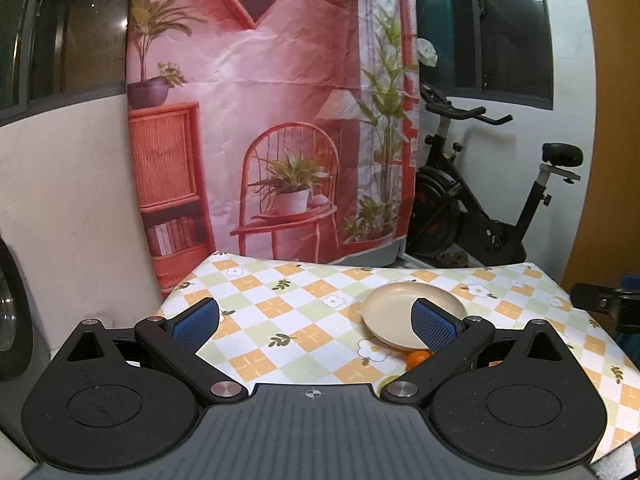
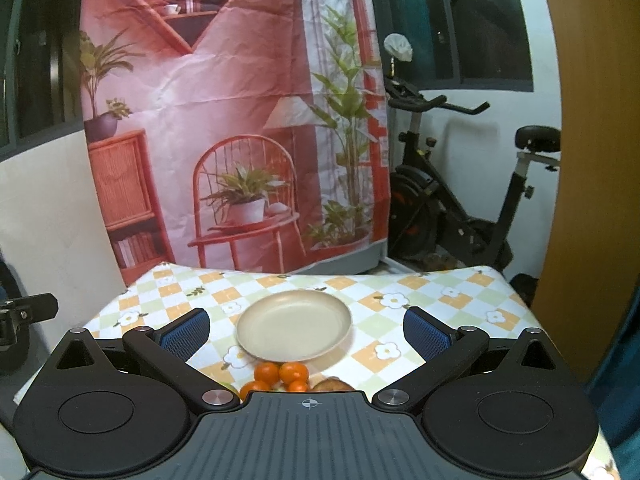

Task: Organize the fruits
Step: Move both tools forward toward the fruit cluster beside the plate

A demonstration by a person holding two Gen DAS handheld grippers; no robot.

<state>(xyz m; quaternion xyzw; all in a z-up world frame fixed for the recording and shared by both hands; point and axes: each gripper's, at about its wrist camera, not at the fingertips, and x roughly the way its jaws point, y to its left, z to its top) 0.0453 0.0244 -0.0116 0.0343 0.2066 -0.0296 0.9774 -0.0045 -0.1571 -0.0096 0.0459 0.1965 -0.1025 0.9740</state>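
Note:
A beige plate (image 2: 294,326) lies empty on the checkered tablecloth, ahead of my right gripper (image 2: 306,334), which is open with nothing between its blue pads. Just in front of that gripper's body sit several small oranges (image 2: 280,376) and a brownish fruit (image 2: 332,384), partly hidden by the body. In the left wrist view the same plate (image 1: 396,312) lies to the right, behind the right pad. One orange (image 1: 418,358) and a sliver of a green fruit (image 1: 390,380) peek out beside the finger arm. My left gripper (image 1: 316,322) is open and empty over the cloth.
The table (image 1: 280,344) carries a white, orange and green checkered cloth and ends at a pink printed backdrop (image 1: 264,120). An exercise bike (image 2: 460,208) stands behind the table on the right. A wooden panel (image 2: 592,160) rises at the far right.

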